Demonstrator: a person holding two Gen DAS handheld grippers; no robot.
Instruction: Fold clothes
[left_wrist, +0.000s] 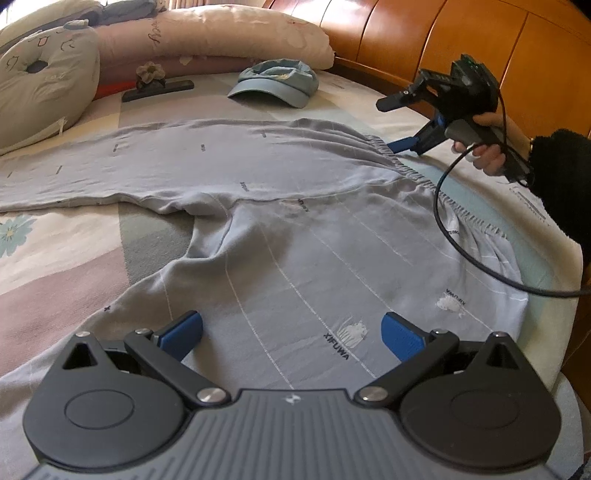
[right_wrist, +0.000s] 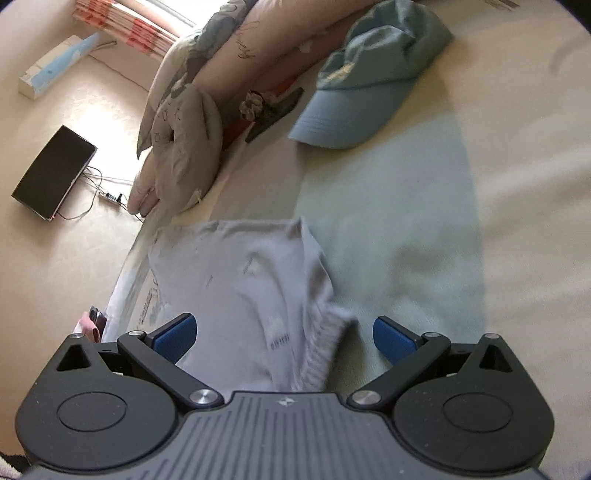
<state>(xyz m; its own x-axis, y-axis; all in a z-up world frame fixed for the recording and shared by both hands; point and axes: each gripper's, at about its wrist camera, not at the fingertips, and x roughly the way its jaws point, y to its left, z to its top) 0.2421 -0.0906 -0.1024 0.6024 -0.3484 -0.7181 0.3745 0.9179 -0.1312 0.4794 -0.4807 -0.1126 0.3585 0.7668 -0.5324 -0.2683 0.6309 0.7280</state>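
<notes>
trousers (left_wrist: 295, 221) mid-frame: light, limp, slippery | grab waistband (left_wrist: 461, 210), right | left gripper (left_wrist: 291, 332) spread | right gripper (right_wrist: 284, 332) spread

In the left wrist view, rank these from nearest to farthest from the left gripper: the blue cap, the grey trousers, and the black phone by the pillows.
From the left gripper:
1. Grey trousers, spread on the bed directly under and ahead of its open fingers.
2. Blue cap, far ahead, slightly right of the phone.
3. Black phone, far ahead on the left, by the pillows.

The cap and phone are nearly too close to call.
</notes>
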